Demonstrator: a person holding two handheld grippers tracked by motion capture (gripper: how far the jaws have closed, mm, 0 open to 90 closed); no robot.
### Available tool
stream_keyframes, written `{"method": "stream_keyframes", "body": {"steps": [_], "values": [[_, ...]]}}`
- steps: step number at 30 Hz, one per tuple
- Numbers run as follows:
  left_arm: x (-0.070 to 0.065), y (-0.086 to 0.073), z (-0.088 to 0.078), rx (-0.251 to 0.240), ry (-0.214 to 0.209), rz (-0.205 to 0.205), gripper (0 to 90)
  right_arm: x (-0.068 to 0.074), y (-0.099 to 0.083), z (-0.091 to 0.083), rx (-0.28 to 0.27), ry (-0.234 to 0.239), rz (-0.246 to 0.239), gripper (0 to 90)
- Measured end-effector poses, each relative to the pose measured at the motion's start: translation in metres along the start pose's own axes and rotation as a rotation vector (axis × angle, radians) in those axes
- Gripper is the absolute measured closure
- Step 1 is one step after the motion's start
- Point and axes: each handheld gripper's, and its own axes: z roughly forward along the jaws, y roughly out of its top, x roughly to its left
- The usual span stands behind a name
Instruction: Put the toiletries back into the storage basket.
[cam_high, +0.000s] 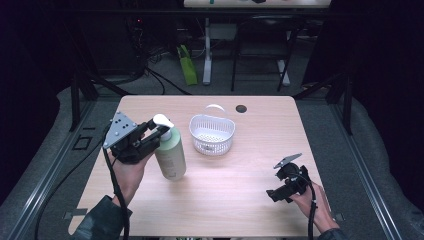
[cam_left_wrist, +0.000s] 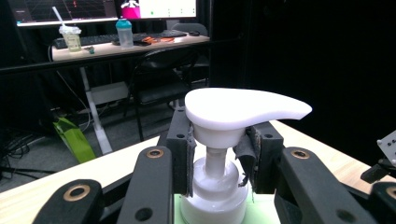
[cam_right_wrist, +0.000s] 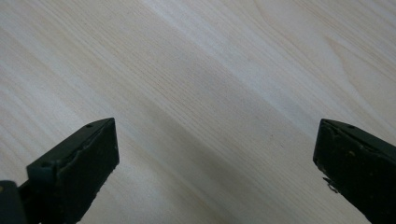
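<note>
A pale green pump bottle (cam_high: 170, 156) with a white pump head (cam_high: 162, 120) stands on the left part of the wooden table (cam_high: 240, 170). My left gripper (cam_high: 158, 136) is shut on the bottle's white neck, just under the pump head. In the left gripper view the pads press both sides of the white collar (cam_left_wrist: 214, 186) below the pump head (cam_left_wrist: 243, 109), at my left gripper (cam_left_wrist: 219, 161). At the front right, my right gripper (cam_high: 272, 194) is held low over the table. Its jaws (cam_right_wrist: 215, 163) stand wide open over bare wood.
A white perforated basket (cam_high: 212, 134) with a handle stands mid-table, right of the bottle. A dark cable hole (cam_high: 241, 108) lies behind it. Beyond the table are desk legs and a green bag (cam_high: 188, 65) on the floor.
</note>
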Motion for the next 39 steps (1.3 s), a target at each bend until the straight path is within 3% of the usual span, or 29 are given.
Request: {"method": "stream_keyframes", "body": {"steps": [27,39], "values": [[-0.004,0.031,0.022,-0.049,-0.016,0.008,67.2,0.0,-0.001,-0.001,-0.001,0.0,0.001,0.2],[-0.009,0.049,0.035,-0.069,-0.029,0.032,67.2,0.0,-0.002,-0.001,-0.003,-0.003,0.006,0.3]]}}
